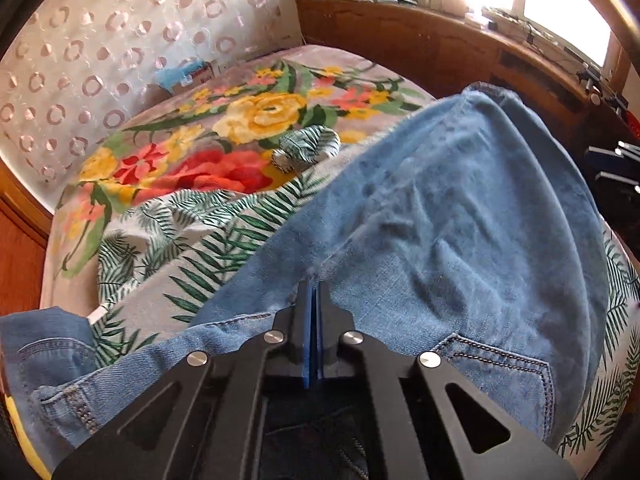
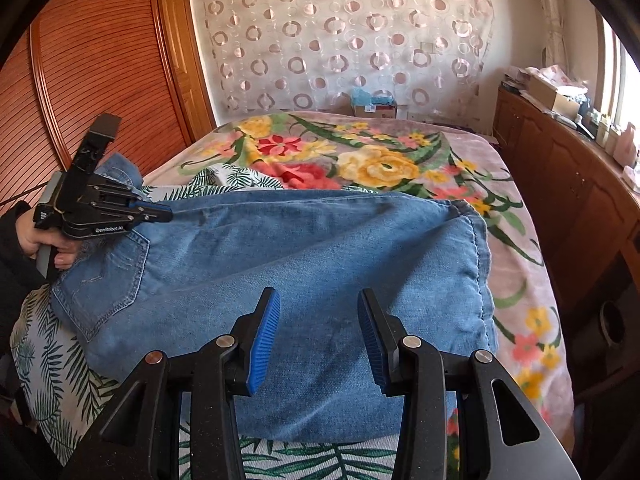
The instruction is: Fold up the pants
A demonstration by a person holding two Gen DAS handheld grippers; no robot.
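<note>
The faded light-blue denim pants [image 2: 304, 280] are showing darker stitching around a back pocket at nine o'clock in the right wrist view. Beneath them, a pale sheet printed with green palm fronds [image 2: 52, 368] is peeking out at seven o'clock. The pinkish-grey plush blanket on the bed [image 2: 516, 280] is carrying big yellow, red and coral flowers with green leaves toward twelve o'clock. A sheer cream curtain patterned with pink rings [image 2: 344, 40] is hanging behind. The black right gripper [image 2: 319, 338] is showing ribbed blue pads [image 2: 262, 340].
</note>
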